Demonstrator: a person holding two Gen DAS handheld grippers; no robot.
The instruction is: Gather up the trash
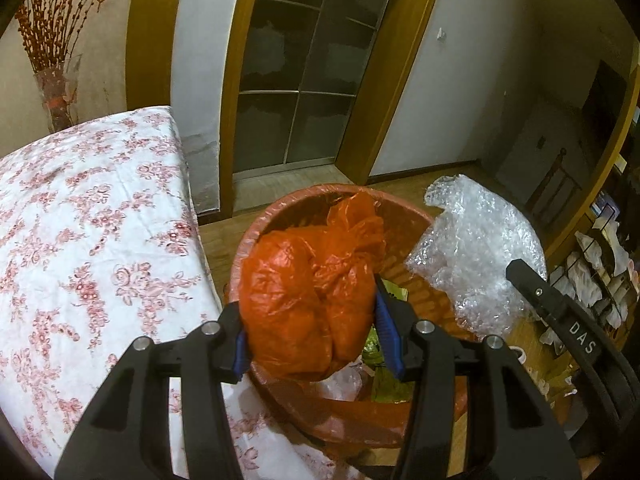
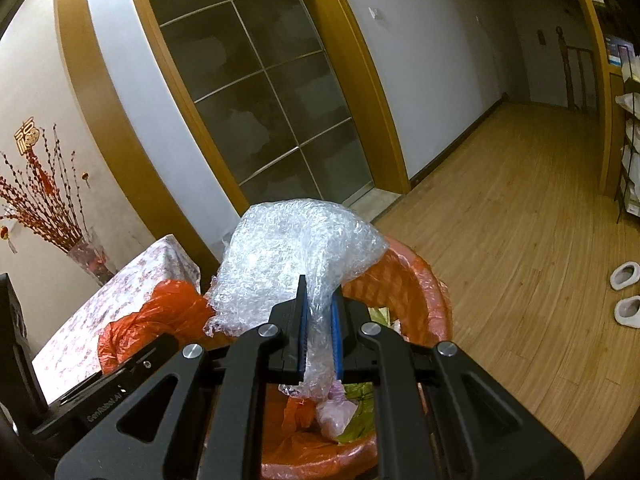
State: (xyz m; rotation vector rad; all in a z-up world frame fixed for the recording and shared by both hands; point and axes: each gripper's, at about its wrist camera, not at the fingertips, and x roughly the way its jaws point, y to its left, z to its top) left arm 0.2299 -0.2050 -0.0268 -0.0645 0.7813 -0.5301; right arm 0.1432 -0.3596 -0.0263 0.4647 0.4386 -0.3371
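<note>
My left gripper is shut on a crumpled orange plastic bag and holds it over the orange-lined waste bin. In the right wrist view my right gripper is shut on a wad of clear bubble wrap, also held above the bin. The bubble wrap shows at the bin's right side in the left wrist view, with the right gripper's finger beside it. The orange bag appears left of the wrap. Green and clear trash lies inside the bin.
A table with a white and red floral cloth stands left of the bin. A vase of red branches sits behind it. A glass-panelled door is ahead. Wooden floor spreads right, with two white slippers and a rack.
</note>
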